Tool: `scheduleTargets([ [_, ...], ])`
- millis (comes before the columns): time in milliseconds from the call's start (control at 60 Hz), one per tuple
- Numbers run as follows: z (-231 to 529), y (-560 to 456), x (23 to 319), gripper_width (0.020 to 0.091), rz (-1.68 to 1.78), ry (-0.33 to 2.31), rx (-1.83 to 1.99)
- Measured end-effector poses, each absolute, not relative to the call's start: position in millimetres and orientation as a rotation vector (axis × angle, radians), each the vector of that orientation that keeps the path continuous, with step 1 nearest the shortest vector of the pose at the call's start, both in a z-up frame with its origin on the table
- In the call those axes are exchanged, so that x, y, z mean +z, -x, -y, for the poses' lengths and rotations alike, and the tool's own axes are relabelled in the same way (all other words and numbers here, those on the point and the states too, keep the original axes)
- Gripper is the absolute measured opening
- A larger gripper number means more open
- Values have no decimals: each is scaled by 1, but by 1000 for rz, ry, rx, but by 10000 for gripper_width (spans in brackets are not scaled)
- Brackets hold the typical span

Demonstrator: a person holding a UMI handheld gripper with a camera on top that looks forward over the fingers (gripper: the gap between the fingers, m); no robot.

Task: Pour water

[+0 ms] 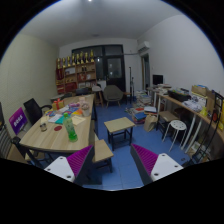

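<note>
Nothing readable is showing anywhere in this view. The purple sign [17,121] standing at the near end of the counter [55,128] is carrying white marks, but they are coming out too small to make out as letters. The boxes on the shelf [78,72] against the far wall are showing only patches of colour, no legible labels.

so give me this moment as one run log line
gripper: open, empty, raised above floor | wooden table: ahead to the side, cluttered with small items | small stool: ahead | pour: not started
</note>
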State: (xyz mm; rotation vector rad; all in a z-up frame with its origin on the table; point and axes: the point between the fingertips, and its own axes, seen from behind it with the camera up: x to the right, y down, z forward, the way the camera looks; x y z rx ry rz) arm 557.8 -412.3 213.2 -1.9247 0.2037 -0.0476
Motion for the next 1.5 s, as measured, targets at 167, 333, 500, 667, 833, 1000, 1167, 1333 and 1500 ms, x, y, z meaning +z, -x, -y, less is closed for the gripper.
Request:
scheduleTargets([
  [167,409,-562,219,818,-203,1906,-60],
  [333,391,-529,226,830,-116,1846,38],
  [500,340,-469,203,831,-83,1831,102],
  [667,249,-392,174,828,-28,1811,128],
  [833,149,-337,134,814,15,1794,32],
  [1000,71,-326,89,808,-44,1818,-19],
  [1167,16,-322,66,807,-117,1783,-66],
  [1333,-8,-323,59,481,-141,1754,-104],
  [1500,-7,-325,50,416,-189,1839,-138],
])
